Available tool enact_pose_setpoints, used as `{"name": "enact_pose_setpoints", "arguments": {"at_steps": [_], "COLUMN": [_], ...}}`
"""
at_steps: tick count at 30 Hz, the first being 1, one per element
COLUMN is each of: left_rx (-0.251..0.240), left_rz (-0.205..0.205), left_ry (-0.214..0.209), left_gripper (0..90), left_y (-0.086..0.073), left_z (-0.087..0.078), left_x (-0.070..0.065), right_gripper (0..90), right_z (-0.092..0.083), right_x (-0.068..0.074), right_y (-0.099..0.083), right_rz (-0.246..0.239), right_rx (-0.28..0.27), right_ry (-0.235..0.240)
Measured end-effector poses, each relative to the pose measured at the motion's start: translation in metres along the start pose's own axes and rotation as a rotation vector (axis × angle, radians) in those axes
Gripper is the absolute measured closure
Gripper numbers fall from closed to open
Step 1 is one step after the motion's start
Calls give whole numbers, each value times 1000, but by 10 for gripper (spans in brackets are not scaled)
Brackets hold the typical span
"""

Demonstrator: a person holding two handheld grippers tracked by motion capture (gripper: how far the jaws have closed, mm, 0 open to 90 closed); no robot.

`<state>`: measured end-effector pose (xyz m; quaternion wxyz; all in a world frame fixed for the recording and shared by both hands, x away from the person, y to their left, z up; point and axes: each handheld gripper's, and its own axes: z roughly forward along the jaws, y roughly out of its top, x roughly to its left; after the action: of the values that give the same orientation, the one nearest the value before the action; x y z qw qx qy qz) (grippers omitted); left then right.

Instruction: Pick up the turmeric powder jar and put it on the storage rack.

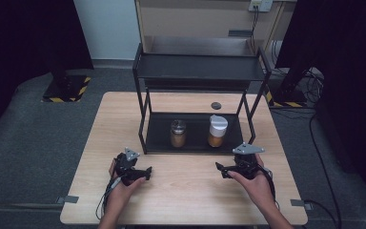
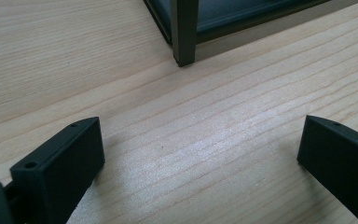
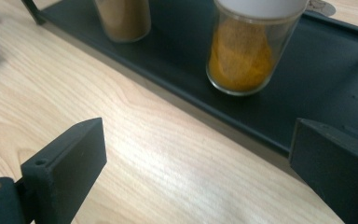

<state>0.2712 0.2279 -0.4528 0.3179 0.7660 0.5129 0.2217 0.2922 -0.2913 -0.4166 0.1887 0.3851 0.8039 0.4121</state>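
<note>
Your right claw (image 1: 225, 170) is spread wide with nothing in it, and it is the nearer one to the white-lid jar (image 3: 251, 51). That jar stands up straight on the bottom shelf of the black rack (image 1: 158, 143), just ahead of this claw. Your left claw (image 1: 143, 172) is spread too, low over the table (image 1: 186, 195), near the rack's front leg (image 2: 184, 32)
</note>
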Motion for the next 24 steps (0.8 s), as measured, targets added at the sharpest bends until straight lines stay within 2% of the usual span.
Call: {"name": "enact_pose_setpoints", "arguments": {"at_steps": [14, 24], "left_rx": [0, 0], "left_rz": [2, 2], "left_ry": [-1, -1], "left_gripper": [0, 0], "left_y": [0, 0], "left_z": [0, 0], "left_x": [0, 0], "right_gripper": [49, 48], "right_z": [-12, -22], "right_x": [0, -9], "right_y": [-24, -42], "right_rz": [-27, -2], "right_rx": [34, 56], "right_ry": [-12, -29]}}
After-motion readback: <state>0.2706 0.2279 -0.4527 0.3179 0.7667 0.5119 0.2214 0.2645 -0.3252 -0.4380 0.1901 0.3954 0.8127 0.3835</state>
